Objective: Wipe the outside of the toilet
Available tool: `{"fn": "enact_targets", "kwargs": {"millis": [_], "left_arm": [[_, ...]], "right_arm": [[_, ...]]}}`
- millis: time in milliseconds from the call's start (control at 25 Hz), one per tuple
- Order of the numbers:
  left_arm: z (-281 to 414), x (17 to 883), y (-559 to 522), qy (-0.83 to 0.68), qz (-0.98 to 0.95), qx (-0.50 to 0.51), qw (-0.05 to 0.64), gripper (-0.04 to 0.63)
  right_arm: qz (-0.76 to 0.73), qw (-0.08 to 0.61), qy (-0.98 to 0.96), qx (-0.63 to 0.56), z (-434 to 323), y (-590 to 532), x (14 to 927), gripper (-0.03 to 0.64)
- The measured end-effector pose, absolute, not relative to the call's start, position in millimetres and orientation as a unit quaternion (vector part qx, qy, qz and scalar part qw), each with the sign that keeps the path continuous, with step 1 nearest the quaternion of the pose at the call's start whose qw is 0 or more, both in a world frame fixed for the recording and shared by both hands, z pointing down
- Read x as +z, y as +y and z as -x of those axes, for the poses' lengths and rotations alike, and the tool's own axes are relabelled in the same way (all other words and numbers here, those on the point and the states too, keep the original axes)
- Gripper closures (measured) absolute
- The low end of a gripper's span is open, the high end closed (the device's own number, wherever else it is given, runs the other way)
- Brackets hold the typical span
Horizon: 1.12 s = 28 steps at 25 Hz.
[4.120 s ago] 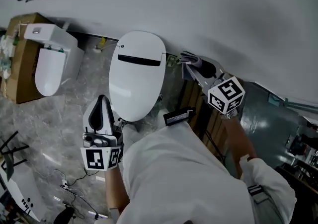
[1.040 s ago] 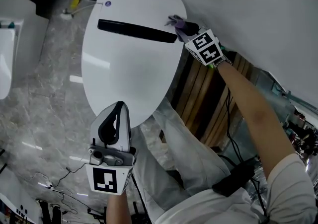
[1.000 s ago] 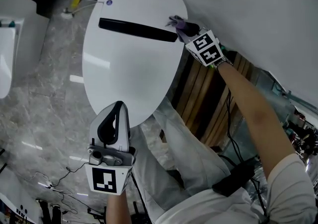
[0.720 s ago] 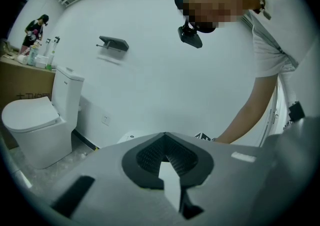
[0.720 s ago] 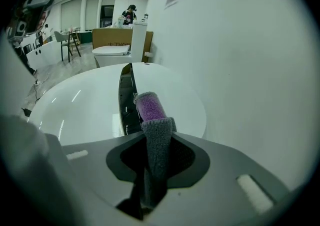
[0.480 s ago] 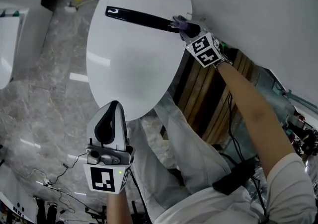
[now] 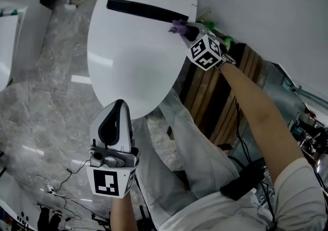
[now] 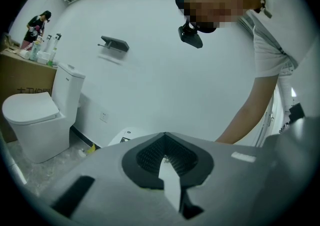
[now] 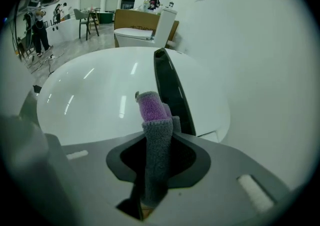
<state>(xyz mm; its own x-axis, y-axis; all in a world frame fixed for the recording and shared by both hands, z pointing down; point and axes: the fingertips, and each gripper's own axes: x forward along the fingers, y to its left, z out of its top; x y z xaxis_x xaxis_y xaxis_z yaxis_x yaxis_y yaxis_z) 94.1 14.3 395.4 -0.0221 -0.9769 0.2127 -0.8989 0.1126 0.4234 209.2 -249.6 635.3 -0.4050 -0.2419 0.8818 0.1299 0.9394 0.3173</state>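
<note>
The right gripper (image 7: 180,29), clamping a purple-grey cloth (image 7: 176,25), has moved onto the glossy white toilet lid's (image 7: 133,61) right edge.

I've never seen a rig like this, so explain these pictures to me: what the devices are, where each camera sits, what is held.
No robot here: a person holds a two-jaw tool in each hand. The head view comes from a camera on their head, looking down; each other view rides on a tool. The right tool is shut on a grey and purple cloth, at the black strip on the white toilet. The left tool is shut, with no cloth.
</note>
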Motion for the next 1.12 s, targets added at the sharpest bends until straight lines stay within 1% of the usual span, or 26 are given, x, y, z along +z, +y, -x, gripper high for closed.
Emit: {"fn": "enact_targets", "kwargs": {"millis": [560,840,1120], "left_arm": [[-109,401,61,-0.668,-0.7,-0.084,0.238,0.591],[-95,400,86,-0.669,-0.695,-0.088,0.246,0.591],[-75,397,99,-0.672,-0.695,-0.092,0.241,0.591]], "right_arm": [[-0.057,0.549,-0.828,-0.1,-237,-142,652,0.528],[-0.073,0.548,-0.83,-0.074,-243,-87,661,0.528],[-0.066,0.566,-0.819,-0.064,-244,-54,665,0.528]]}}
